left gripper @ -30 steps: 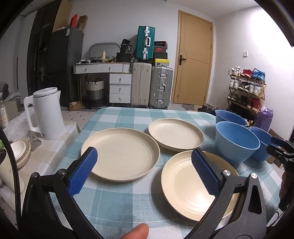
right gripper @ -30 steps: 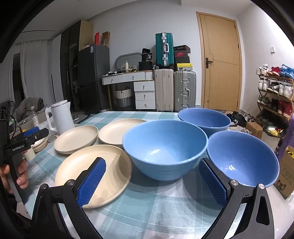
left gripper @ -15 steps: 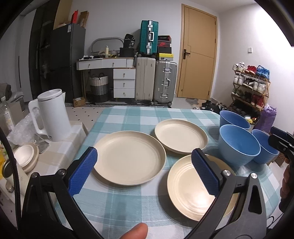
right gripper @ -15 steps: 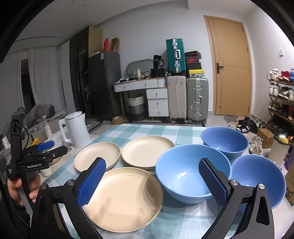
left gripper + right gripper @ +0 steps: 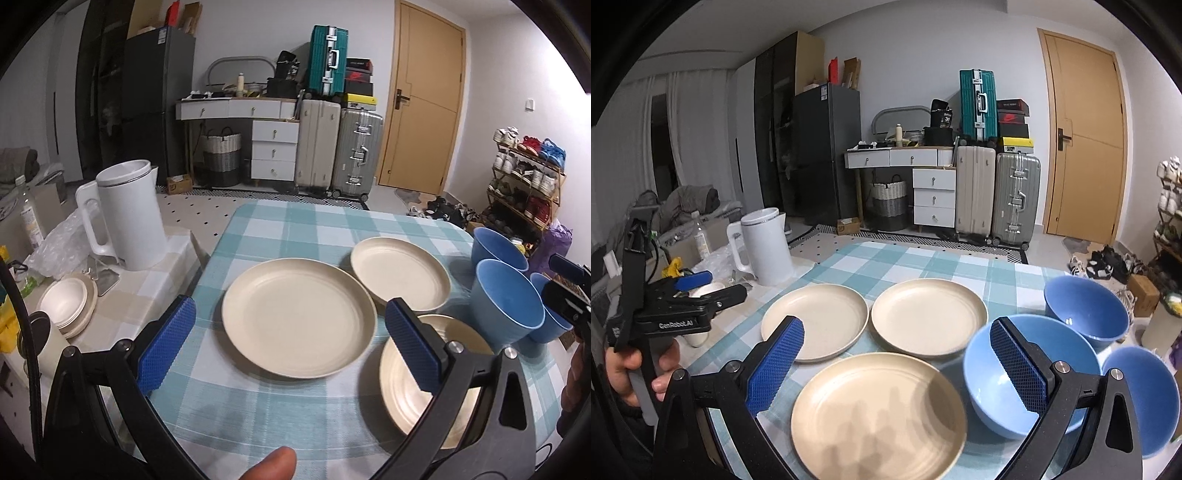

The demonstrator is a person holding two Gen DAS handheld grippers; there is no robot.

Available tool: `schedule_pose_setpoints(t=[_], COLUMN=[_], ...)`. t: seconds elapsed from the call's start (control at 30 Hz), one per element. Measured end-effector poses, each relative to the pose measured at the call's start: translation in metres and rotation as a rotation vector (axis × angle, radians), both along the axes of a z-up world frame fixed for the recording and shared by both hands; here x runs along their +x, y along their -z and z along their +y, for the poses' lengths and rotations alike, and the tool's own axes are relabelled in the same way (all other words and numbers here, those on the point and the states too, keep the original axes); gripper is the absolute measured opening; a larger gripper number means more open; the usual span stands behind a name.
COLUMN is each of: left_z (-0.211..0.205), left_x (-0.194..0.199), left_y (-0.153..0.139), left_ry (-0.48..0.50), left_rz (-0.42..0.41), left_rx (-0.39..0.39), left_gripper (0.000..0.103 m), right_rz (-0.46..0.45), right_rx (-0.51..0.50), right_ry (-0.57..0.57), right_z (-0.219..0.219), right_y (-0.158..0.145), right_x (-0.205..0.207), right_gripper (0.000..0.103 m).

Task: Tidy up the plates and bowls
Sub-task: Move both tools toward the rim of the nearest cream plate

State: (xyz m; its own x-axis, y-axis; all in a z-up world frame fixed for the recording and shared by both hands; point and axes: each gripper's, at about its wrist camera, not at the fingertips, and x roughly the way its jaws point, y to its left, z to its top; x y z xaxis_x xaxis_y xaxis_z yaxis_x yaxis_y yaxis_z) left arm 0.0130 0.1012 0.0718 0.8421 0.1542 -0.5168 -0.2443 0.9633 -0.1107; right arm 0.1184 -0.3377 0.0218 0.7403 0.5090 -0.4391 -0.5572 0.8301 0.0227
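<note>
My left gripper (image 5: 291, 345) and right gripper (image 5: 897, 363) hover above the checked table (image 5: 314, 225), jaws spread wide and empty; three cream plates (image 5: 927, 317) lie flat and separate, three blue bowls (image 5: 1086, 308) cluster to their right, all unstacked, presumably laid out for me to nest by kind.

Both tongs are held level with blue-padded jaws spread wide and empty: the left gripper (image 5: 291, 343), gripped by a hand (image 5: 635, 373) at its handle, sits well left of the right gripper (image 5: 897, 365).
</note>
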Motion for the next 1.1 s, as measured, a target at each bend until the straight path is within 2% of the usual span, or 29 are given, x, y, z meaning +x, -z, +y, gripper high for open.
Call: schedule_pose_setpoints(t=[0.27, 0.5, 1.1], left_z=[0.025, 0.044, 0.088], left_x=[0.023, 0.055, 0.086], left_y=[0.007, 0.022, 0.08], left_ry=[-0.031, -0.042, -0.1], left_rz=[0.034, 0.1, 0.217], left_rx=[-0.011, -0.013, -0.076], left_gripper=[0.102, 0.102, 0.102], right_rz=[0.054, 0.096, 0.217], right_rx=[-0.021, -0.039, -0.09], right_ry=[-0.026, -0.046, -0.088], right_z=[0.037, 0.063, 0.117], right_y=[0.008, 0.021, 0.068], right_x=[0.027, 0.05, 0.102], right_gripper=[0.103, 0.103, 0.099])
